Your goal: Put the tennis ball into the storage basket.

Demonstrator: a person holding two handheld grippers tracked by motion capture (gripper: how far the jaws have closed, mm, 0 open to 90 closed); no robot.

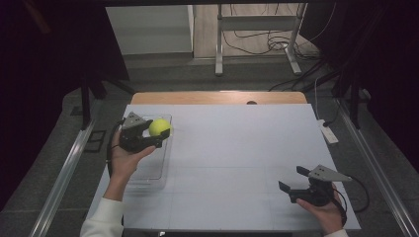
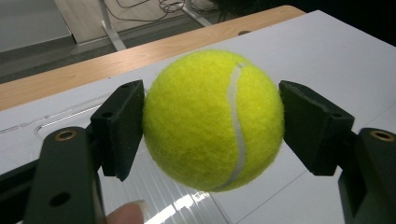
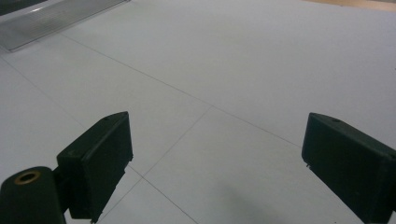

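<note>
A yellow tennis ball (image 1: 159, 127) sits between the jaws of my left gripper (image 1: 157, 133), which is shut on it above a clear plastic tray (image 1: 154, 168) at the table's left. In the left gripper view both black pads press the ball (image 2: 213, 120) from either side, and the gripper (image 2: 212, 123) holds it off the surface. My right gripper (image 1: 292, 178) rests low near the front right of the table, its jaws spread wide. Nothing lies between its jaws (image 3: 217, 163) in the right gripper view, just bare white tabletop.
The white table surface (image 1: 237, 148) stretches between the two hands. A wooden edge (image 1: 217, 97) runs along the far side. A small white device (image 1: 328, 132) lies by the right edge. Beyond the table stand metal frame legs (image 1: 218, 44) and cables on the floor.
</note>
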